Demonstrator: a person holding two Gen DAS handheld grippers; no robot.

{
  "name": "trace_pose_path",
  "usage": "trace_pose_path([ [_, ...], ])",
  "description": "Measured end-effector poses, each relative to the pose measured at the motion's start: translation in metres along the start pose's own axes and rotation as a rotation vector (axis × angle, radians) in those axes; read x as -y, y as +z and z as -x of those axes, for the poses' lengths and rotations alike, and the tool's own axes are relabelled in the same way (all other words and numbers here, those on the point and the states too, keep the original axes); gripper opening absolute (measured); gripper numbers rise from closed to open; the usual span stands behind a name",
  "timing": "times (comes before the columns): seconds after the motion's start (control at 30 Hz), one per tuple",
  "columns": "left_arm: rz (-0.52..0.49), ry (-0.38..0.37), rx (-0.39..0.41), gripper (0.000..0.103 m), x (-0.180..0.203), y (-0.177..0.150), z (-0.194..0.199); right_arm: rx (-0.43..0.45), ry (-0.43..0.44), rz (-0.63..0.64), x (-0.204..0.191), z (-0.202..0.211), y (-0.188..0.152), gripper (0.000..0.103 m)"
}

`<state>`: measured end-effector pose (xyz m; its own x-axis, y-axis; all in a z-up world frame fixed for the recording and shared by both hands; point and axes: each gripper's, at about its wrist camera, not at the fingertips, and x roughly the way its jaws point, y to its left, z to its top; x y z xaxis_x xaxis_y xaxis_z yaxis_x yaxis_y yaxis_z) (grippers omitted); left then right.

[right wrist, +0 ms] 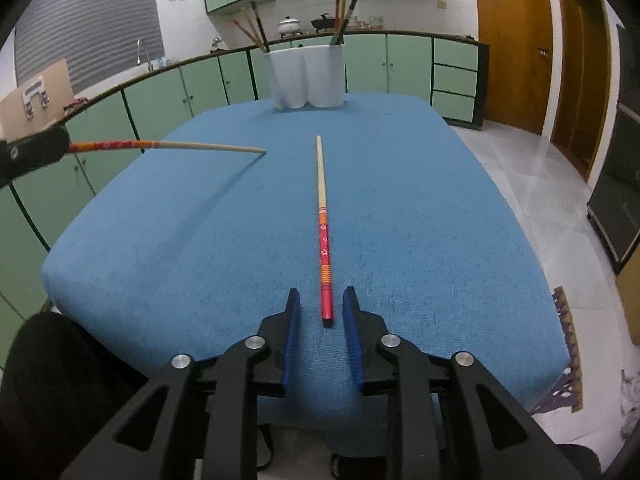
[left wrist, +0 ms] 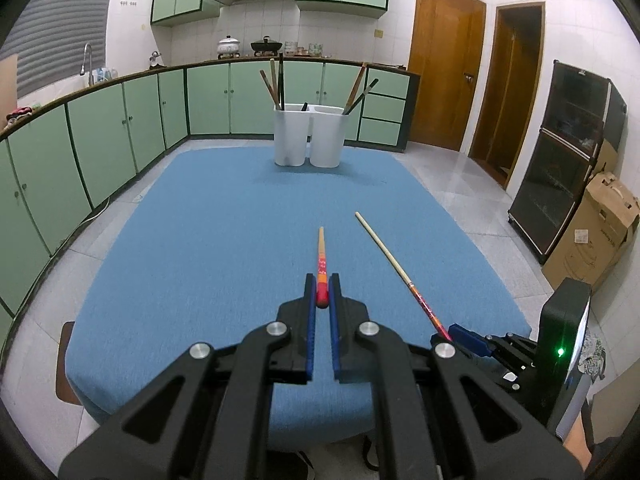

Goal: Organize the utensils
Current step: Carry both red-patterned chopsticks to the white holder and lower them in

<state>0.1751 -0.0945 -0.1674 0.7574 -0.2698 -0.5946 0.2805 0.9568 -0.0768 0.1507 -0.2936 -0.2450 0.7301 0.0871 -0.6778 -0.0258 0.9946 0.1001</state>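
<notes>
My left gripper (left wrist: 322, 284) is shut on the red end of a chopstick (left wrist: 321, 248), whose pale tip points toward the two white holder cups (left wrist: 308, 136). In the right wrist view that chopstick (right wrist: 180, 145) hangs above the blue cloth (right wrist: 420, 200), casting a shadow. A second red-handled chopstick (right wrist: 322, 208) lies flat on the cloth. Its red end sits between the fingers of my right gripper (right wrist: 322, 296), which is open with gaps on both sides. The cups (right wrist: 308, 76) stand at the table's far edge with several dark and wooden chopsticks in them.
The blue-covered table (left wrist: 200, 240) is bounded by tiled floor all round. Green kitchen cabinets (left wrist: 120, 128) curve along the left and back. A black glass cabinet (left wrist: 560, 168) and a cardboard box (left wrist: 596, 232) stand to the right, past wooden doors (left wrist: 444, 76).
</notes>
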Motion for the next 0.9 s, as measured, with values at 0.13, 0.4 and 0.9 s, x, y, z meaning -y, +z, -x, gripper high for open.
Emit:
trace_pose_path([
  [0.13, 0.002, 0.002, -0.004, 0.005, -0.001, 0.002, 0.000, -0.013, 0.019, -0.032, 0.006, 0.001, 0.005, 0.006],
  [0.4, -0.010, 0.019, 0.026, 0.005, -0.007, 0.016, 0.020, 0.112, 0.044, -0.082, 0.007, 0.064, 0.041, 0.006],
  [0.9, -0.009, 0.017, 0.055, 0.005, -0.011, 0.026, 0.039, 0.037, 0.022, -0.030, -0.006, 0.046, 0.039, 0.006],
])
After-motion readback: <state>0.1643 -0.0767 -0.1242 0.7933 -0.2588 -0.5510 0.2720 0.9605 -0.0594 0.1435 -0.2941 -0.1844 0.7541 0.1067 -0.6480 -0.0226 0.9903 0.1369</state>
